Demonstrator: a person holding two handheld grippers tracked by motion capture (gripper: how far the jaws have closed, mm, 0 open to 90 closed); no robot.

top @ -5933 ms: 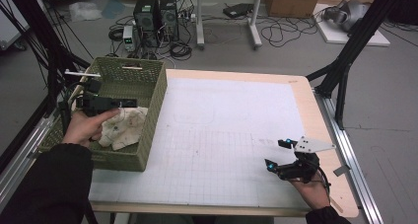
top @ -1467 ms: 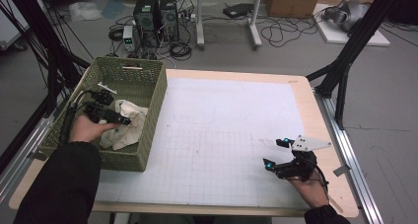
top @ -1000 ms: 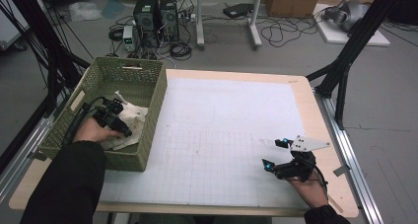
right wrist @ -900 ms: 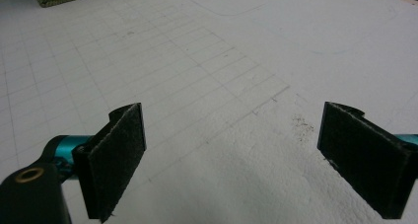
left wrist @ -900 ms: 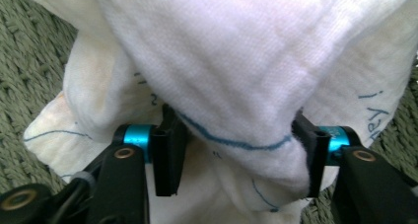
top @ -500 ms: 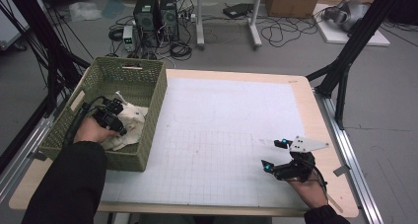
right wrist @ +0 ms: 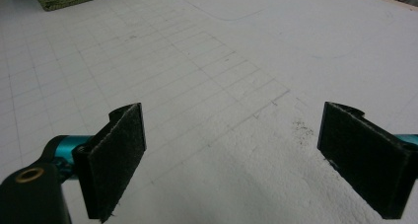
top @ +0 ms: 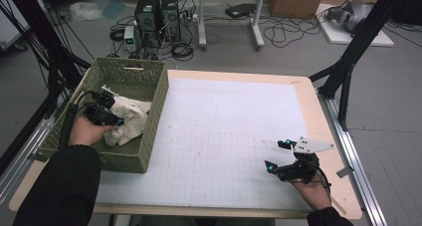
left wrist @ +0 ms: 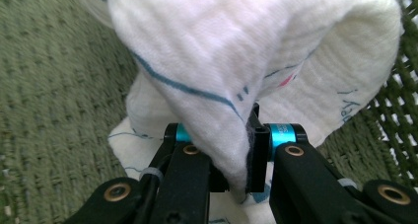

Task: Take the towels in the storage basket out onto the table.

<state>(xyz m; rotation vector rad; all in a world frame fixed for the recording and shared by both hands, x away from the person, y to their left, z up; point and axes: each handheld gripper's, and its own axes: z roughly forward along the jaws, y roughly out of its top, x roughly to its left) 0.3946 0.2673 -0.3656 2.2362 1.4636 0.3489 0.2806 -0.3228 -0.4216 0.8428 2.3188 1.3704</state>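
High view: green woven basket (top: 149,136) at left edge of table (top: 308,101), white cloth (top: 130,119) inside | left gripper (top: 107,117) in basket, just closed, clamped on soft blue-lined cloth fold | right gripper (top: 279,156) near right on gridded mat (top: 224,136), jaws apart, nothing between.

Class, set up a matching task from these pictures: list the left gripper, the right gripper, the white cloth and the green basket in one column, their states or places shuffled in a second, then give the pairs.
Things:
1. left gripper
2. right gripper
3. white cloth
4. green basket

States or places:
A. stands at the table's left edge
B. jaws wide apart over the white mat
C. lies inside the basket, one fold pinched
D. jaws shut on fabric

Pairs: 1-D, 2-B, 3-C, 4-A
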